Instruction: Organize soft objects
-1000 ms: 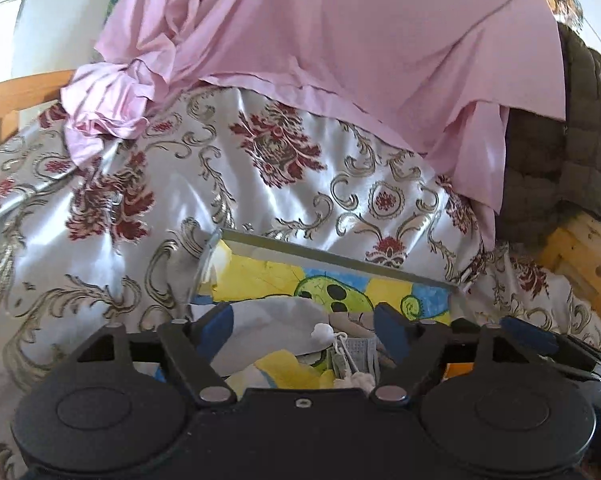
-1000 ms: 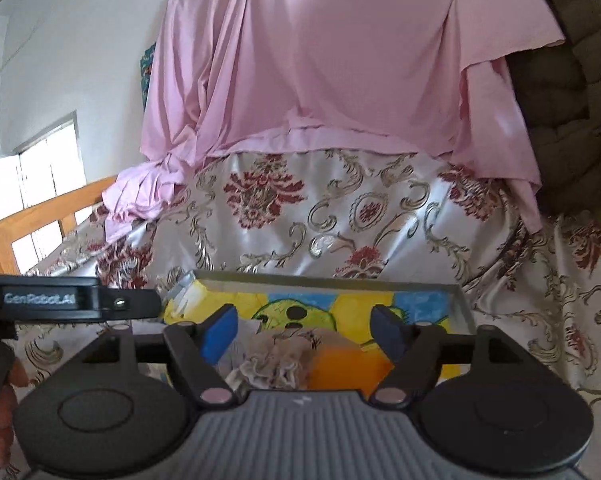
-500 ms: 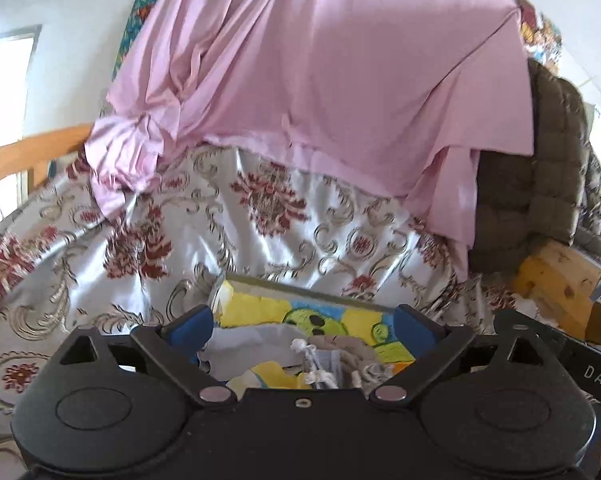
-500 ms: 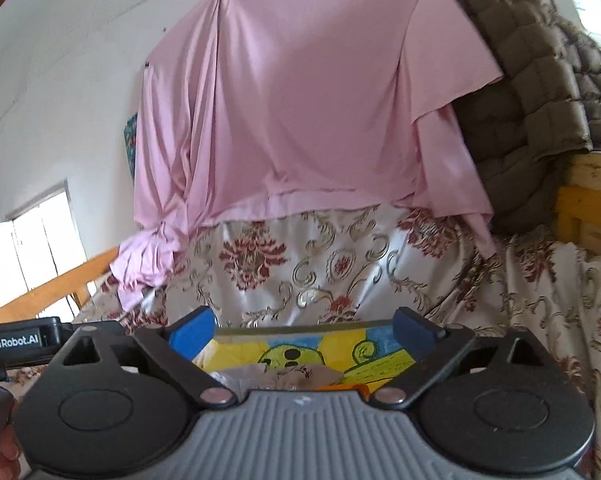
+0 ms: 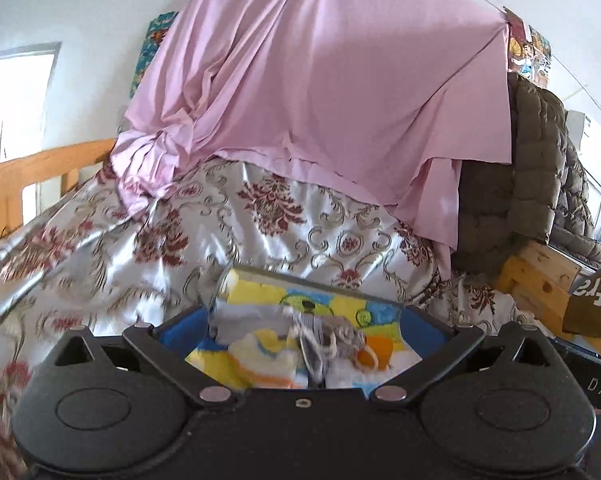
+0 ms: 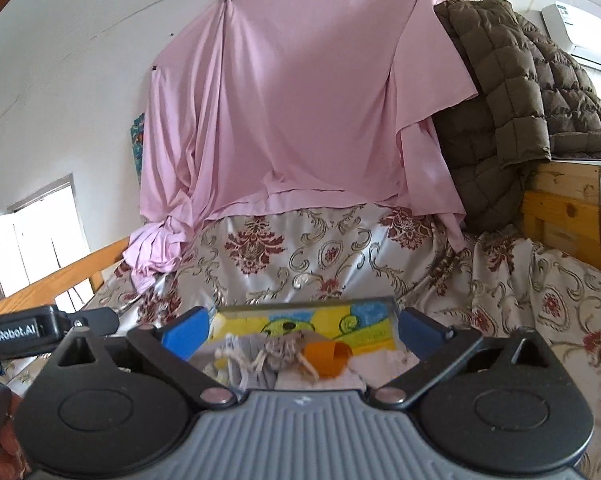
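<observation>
I had both grippers poised above the box of soft things, which sat on the floral satin bedspread — a clear-walled box lined with a bright yellow-and-blue cartoon cloth. My left gripper had its jaws spread wide, gripping nothing, its blue pads on either side of the pile. My right gripper was equally wide and empty. Inside the box lay a yellow striped knit at the near left, a grey tangle of corded fabric in the middle, and an orange piece just to its right, touching it. Motion blur kept me from telling the smaller white items apart. Far behind, a pink sheet hung over the wall — a brown quilted jacket lay draped on the wooden frame at the right.
</observation>
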